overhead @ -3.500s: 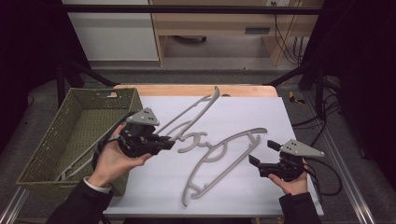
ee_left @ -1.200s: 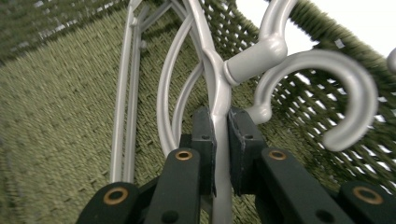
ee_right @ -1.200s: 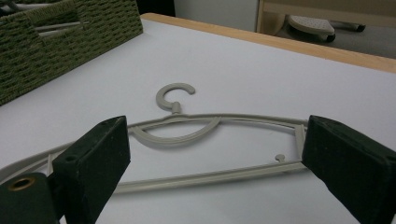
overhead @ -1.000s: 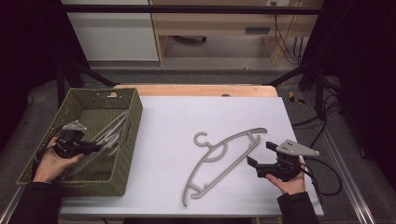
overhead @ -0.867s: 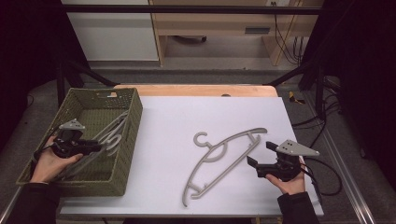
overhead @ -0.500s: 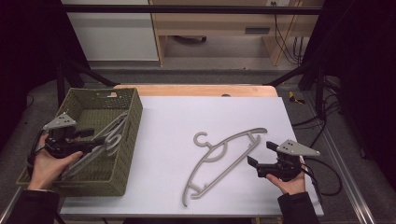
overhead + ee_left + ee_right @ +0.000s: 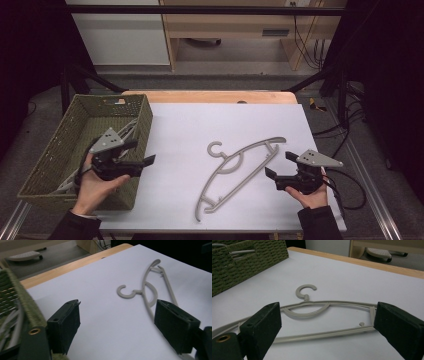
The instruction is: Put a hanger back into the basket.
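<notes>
A grey plastic hanger [image 7: 240,172] lies flat on the white table, its hook pointing to the far left. A second grey hanger [image 7: 125,131] rests inside the green woven basket [image 7: 65,135] at the left. My left gripper [image 7: 141,152] hovers over the basket's right rim [image 7: 22,302]. Its jaws have just been opening and stand wide with nothing between them. It faces the table hanger [image 7: 147,287]. My right gripper [image 7: 279,164] is open near the table's right front, just right of the hanger [image 7: 312,312] and aimed at it without touching.
The basket's wall [image 7: 249,257] stands along the table's left side. A wooden strip [image 7: 210,96] runs along the far edge. Cables [image 7: 345,175] trail off the right side by my right hand.
My left gripper let go of the hanger in the basket, opened its jaws, and rose to the right over the basket's rim. The right gripper and the table hanger stayed put.
</notes>
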Tool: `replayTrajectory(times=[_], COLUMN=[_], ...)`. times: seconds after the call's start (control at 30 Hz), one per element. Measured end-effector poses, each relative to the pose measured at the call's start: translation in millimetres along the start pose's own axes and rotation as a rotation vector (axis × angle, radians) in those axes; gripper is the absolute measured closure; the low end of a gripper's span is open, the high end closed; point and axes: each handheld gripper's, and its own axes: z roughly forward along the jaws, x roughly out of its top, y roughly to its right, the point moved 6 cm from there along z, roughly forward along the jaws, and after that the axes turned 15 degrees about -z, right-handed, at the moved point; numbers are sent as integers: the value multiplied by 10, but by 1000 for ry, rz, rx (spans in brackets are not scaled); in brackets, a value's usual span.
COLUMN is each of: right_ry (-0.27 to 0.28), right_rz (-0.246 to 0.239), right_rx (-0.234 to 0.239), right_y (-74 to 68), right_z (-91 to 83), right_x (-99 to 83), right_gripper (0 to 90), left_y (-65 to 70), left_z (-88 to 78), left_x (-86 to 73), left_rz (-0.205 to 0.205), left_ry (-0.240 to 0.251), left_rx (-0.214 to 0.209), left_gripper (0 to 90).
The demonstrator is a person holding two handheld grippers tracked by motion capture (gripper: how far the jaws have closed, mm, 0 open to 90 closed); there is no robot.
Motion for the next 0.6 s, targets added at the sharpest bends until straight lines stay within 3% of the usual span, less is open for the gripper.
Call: replayTrajectory(times=[0.07, 0.13, 0.33, 0.43, 0.5, 0.6], right_ry=[-2, -4, -12, -14, -19, -22], right_rz=[2, 5, 0, 2, 0, 2], right_rx=[-1, -1, -1, -3, -3, -3], right_y=[-5, -5, 0, 2, 4, 7], right_z=[9, 13, 18, 21, 28, 33], right_x=[1, 0, -7, -9, -19, -28], right_gripper=[81, 81, 81, 81, 82, 84], left_y=[156, 210, 493, 588, 659, 696], left_z=[139, 197, 633, 837, 1040, 1155], left_x=[-64, -88, -280, -389, -522, -605], left_rz=[7, 6, 22, 27, 34, 30], left_ry=[-14, -17, -90, -134, -189, -220], left_rx=[-21, -26, -41, -40, -37, -44], left_gripper=[182, 179, 184, 189, 210, 244])
